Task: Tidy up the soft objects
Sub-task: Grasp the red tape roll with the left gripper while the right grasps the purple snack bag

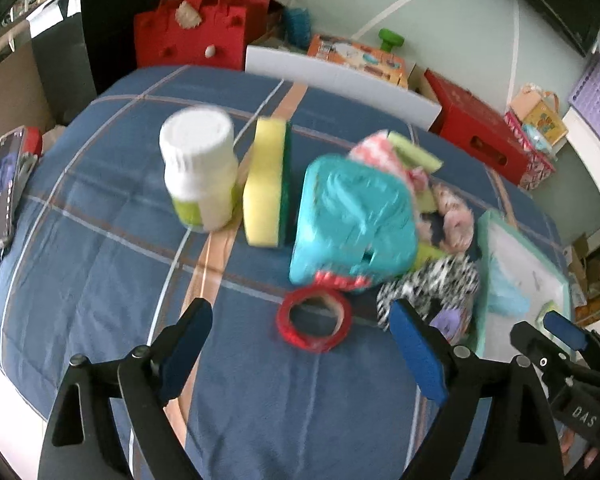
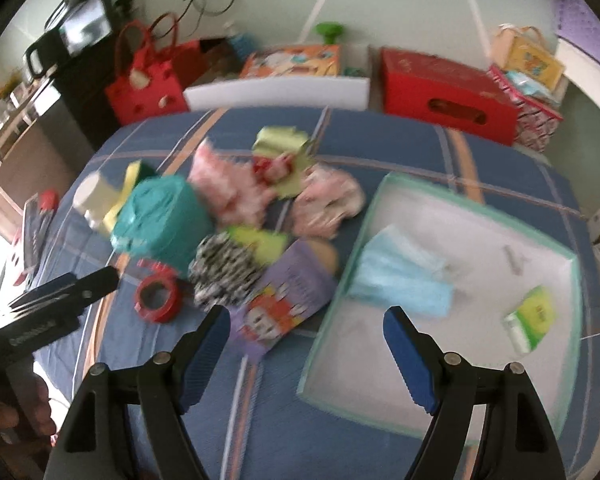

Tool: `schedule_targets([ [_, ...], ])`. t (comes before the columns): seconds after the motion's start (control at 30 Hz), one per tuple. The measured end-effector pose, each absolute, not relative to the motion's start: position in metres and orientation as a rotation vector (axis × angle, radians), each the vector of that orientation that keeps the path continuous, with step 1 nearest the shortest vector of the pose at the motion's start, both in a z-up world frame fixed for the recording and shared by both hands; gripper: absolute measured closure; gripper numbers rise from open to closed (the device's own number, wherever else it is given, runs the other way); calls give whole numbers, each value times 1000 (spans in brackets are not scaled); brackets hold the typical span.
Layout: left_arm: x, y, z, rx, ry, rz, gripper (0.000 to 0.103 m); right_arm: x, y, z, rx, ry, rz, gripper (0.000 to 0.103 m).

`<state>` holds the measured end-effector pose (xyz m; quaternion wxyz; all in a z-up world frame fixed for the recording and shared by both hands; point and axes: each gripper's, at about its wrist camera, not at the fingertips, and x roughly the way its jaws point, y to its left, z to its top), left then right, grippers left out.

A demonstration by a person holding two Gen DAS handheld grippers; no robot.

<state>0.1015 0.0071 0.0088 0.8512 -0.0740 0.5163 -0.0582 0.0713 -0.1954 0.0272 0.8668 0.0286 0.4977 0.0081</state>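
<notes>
A pile of soft things lies on the blue checked cover (image 1: 100, 248): a teal soft pack (image 1: 352, 216), a yellow-green sponge (image 1: 266, 184), pink cloths (image 2: 228, 188), a black-and-white cloth (image 2: 228, 268) and a purple packet (image 2: 288, 300). A white tray with a green rim (image 2: 572, 264) holds a light blue cloth (image 2: 404, 280) and a green-white packet (image 2: 530, 318). My left gripper (image 1: 300, 322) is open and empty, just short of a red tape roll (image 1: 314, 324). My right gripper (image 2: 306, 320) is open and empty over the tray's near left edge.
A white bottle (image 1: 200, 168) stands left of the sponge. A phone (image 1: 4, 188) lies at the cover's left edge. Behind the cover are a red bag (image 1: 196, 32), a white board (image 1: 340, 80) and a red box (image 2: 448, 92).
</notes>
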Motion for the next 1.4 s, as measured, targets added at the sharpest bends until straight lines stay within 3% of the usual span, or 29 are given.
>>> schedule_targets([
  [0.17, 99, -4, -4, -114, 1103, -160, 5, 70, -176, 7, 48, 1096, 73, 21],
  [1.0, 146, -18, -59, -103, 1289, -84, 5, 96, -148, -33, -139, 1128, 11, 21],
  [1.1, 147, -18, -63, -102, 1296, -83, 7, 96, -147, -33, -147, 1118, 8, 22],
  [1.13, 148, -17, -63, -113, 1289, -92, 13, 96, -147, -32, -143, 1117, 10, 23],
  [1.17, 148, -18, -63, -124, 1283, -107, 21, 95, -148, -32, -139, 1117, 13, 27],
  [1.3, 143, -19, -67, -141, 1286, -152, 36, 97, -148, -33, -118, 1116, 30, 53],
  [1.33, 141, -22, -65, -143, 1282, -164, 41, 97, -148, -32, -108, 1115, 36, 55],
  [1.4, 138, -28, -64, -142, 1280, -178, 44, 97, -149, -32, -97, 1115, 43, 64],
])
